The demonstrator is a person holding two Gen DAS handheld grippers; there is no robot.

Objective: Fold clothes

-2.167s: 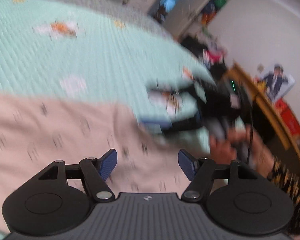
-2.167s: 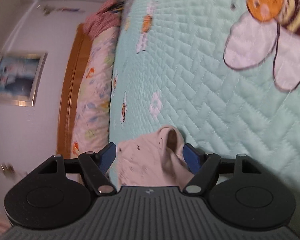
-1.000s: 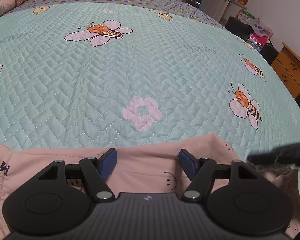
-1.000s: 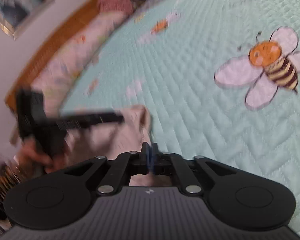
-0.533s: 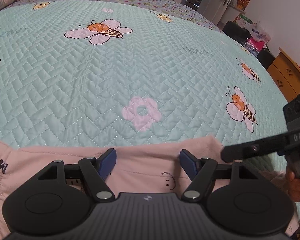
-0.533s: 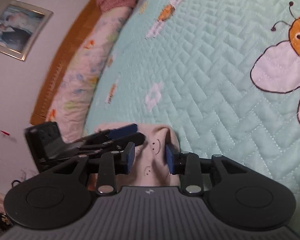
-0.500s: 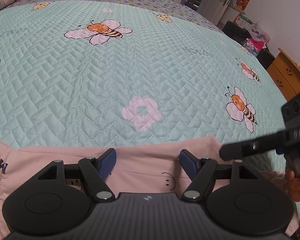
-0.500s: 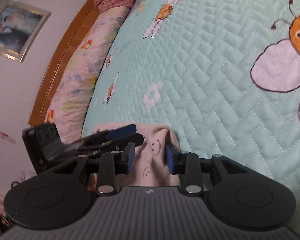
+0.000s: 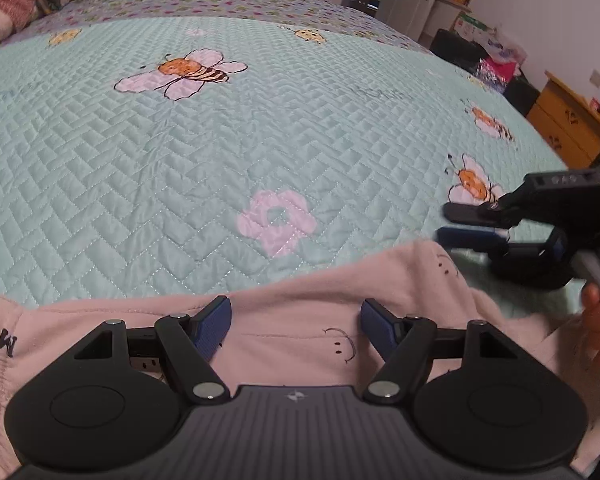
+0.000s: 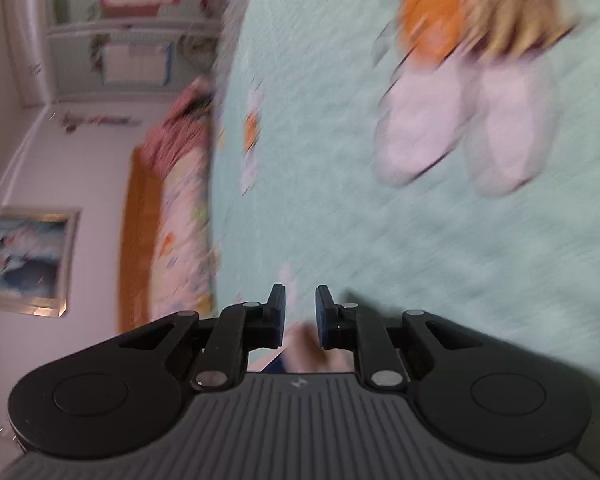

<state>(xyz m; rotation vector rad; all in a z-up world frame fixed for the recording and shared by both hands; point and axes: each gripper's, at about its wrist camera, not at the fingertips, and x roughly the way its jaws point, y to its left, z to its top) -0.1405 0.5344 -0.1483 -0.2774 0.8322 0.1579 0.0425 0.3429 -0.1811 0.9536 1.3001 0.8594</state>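
- Quilted mint bedspread (image 9: pixel 228 152): herringbone stitching, appliquéd bees and a pink flower (image 9: pixel 277 220).
- Pink garment (image 9: pixel 300 320): soft knit, small smiley prints, ribbed hem at left, spread along near edge of bedspread.
- Left gripper (image 9: pixel 295 325): blue-padded jaws wide apart over garment, nothing clasped.
- Right gripper (image 10: pixel 300 312): black linkage, jaws closing, narrow gap, blurred pinkish fabric behind; contact cannot be told.
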